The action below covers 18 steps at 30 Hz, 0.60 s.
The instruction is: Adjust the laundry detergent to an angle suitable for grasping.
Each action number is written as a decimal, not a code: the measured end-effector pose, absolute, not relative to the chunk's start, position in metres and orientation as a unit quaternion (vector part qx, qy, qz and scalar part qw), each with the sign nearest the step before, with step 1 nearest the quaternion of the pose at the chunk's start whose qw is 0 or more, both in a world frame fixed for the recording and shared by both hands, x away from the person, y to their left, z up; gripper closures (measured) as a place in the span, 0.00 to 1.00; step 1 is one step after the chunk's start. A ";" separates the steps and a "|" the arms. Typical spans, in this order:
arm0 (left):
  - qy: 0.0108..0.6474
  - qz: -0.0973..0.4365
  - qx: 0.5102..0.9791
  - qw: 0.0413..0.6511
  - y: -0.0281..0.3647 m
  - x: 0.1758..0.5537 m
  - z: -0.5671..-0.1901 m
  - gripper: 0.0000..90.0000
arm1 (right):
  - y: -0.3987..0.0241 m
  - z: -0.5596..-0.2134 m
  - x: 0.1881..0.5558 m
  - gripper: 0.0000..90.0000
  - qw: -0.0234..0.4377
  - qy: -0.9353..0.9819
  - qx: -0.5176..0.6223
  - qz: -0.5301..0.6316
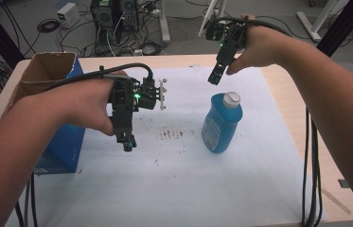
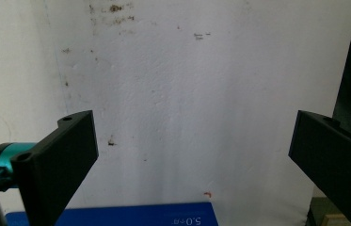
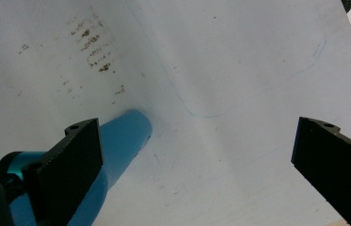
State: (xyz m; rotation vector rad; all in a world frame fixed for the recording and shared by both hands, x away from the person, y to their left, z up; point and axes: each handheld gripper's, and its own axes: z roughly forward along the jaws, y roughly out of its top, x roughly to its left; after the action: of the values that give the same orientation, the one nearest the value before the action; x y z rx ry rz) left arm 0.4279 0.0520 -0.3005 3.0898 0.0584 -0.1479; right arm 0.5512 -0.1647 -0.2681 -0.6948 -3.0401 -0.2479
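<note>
Left gripper [image 1: 127,142] hangs over the stained white paper sheet [image 1: 174,189], jaws spread wide with nothing between them; the blue cardboard box [image 2: 116,216] lies just below the jaw tips in the left gripper view. Right gripper [image 1: 215,78] raised, jaws also wide apart and empty. Upright blue plastic bottle with white cap [image 1: 221,123] stands on the sheet beneath that gripper, its body beside the left-hand jaw in the right gripper view, not touching.
</note>
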 end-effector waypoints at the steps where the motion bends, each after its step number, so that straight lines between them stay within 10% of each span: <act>1: 0.019 -0.047 0.998 0.025 0.052 0.428 -0.301 0.02 | -0.165 -0.268 0.551 0.02 0.007 -0.972 -0.222 -0.079; 18: 0.020 -0.050 0.998 0.021 0.053 0.428 -0.302 0.02 | -0.165 -0.267 0.551 0.02 0.006 -0.972 -0.219 -0.079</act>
State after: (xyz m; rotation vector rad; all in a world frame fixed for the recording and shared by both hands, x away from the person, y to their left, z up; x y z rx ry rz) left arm 0.4278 0.0527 -0.3019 3.0948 0.0611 -0.1558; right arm 0.5506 -0.1651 -0.2672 -0.6859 -3.0443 -0.2487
